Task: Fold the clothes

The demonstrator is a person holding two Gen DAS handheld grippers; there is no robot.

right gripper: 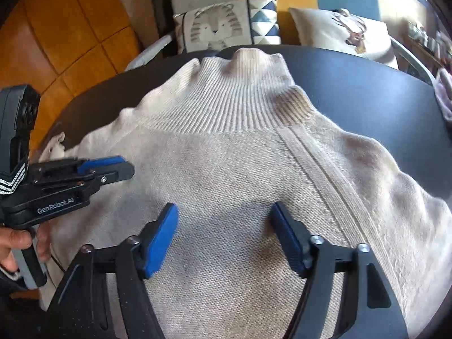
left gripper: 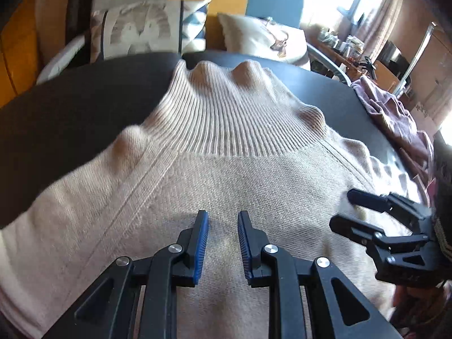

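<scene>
A beige knitted sweater (left gripper: 226,175) lies spread flat on a dark desk (left gripper: 70,107), its ribbed high collar (left gripper: 223,113) pointing away toward the far edge of the desk, where the collar's rim is rumpled into several small bumps. Both grippers hover over the chest of the sweater, just below the collar. The left gripper (left gripper: 223,243) has its blue-padded fingers (left gripper: 202,243) parted a little, with bare knit showing in the gap and nothing held. The right gripper (right gripper: 224,234) is spread wider, its fingers (right gripper: 161,240) also empty, with plain fabric between them. Each gripper appears at the edge of the other's view, so they sit close together beside one another. A pinkish garment (left gripper: 395,113) lies heaped on the desk to the right of the sweater, and patterned cushions (right gripper: 226,25) rest on seating beyond the collar. Judging from this, folding has not yet begun and the step in hand is choosing a first grip. To do it well, each gripper should probably move outward from the collar to a shoulder or sleeve, pinch only a small edge of knit, and lift evenly so the body stays flat. The soft knit may stretch or drag if one side is pulled harder.
</scene>
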